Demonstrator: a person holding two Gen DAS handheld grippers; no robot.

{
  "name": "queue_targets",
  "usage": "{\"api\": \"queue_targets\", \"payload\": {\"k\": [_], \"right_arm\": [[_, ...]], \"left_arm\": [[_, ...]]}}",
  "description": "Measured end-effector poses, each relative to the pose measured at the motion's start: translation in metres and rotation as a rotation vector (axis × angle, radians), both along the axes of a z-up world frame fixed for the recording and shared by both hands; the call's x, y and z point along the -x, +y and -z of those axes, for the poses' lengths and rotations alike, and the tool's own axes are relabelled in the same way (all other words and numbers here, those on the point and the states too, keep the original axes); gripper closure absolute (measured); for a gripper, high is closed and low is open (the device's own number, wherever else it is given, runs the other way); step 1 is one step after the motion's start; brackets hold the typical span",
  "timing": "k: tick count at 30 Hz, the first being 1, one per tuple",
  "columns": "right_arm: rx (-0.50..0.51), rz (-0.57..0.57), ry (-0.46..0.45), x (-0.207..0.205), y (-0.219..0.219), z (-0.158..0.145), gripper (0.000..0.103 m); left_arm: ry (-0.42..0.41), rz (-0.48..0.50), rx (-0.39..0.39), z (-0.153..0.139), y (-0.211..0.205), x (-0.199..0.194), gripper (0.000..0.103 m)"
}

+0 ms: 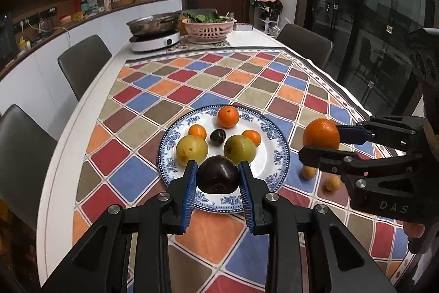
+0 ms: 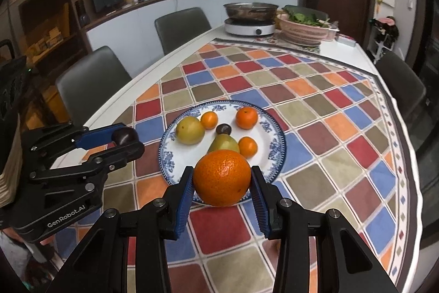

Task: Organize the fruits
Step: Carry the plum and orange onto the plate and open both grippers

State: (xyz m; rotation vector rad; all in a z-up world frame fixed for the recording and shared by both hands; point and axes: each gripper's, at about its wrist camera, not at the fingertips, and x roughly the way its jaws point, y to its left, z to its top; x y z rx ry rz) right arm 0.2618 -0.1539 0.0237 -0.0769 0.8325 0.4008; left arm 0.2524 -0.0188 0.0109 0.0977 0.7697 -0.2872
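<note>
A plate [image 1: 277,155] is placed on the tablecloth [image 1: 208,78] that is spread over the table [image 1: 82,111]. On the plate, a large mandarin [image 1: 228,116] is found at the far side, and a small plum [image 1: 218,137] is located between two small mandarins [image 1: 197,131] [image 1: 252,137]. Nearer, two pears [image 1: 191,150] [image 1: 239,149] are laid side by side. A big plum [image 1: 218,175] is held over the near rim of the plate, and an orange [image 1: 321,134] is held to the right of it. Two small fruits [image 1: 308,172] [image 1: 332,184] are left on the cloth, right of the plate. At the far end of the table, a pan [image 1: 153,24] is set on a cooker [image 1: 153,41], with a basket [image 1: 210,29] just to its right. Chairs [image 1: 83,62] are placed along the left side of the table.
</note>
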Motion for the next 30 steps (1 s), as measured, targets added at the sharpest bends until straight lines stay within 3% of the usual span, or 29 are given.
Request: {"api": "queue_targets", "payload": {"k": [14, 25, 28, 30], "right_arm": [[0.037, -0.034, 0.145, -0.051, 0.008, 0.052, 0.062], [0.020, -0.044, 0.209, -0.068, 0.010, 0.073, 0.062], [0.017, -0.048, 0.209, -0.068, 0.012, 0.072, 0.061], [0.011, -0.040, 0.191, -0.067, 0.010, 0.068, 0.051]], "left_arm": [[0.140, -0.005, 0.017, 0.050, 0.002, -0.047, 0.073], [0.166, 0.012, -0.010, 0.061, -0.003, -0.058, 0.072], [0.165, 0.005, -0.013, 0.061, -0.002, -0.057, 0.063], [0.152, 0.004, -0.010, 0.057, -0.001, -0.055, 0.060]]}}
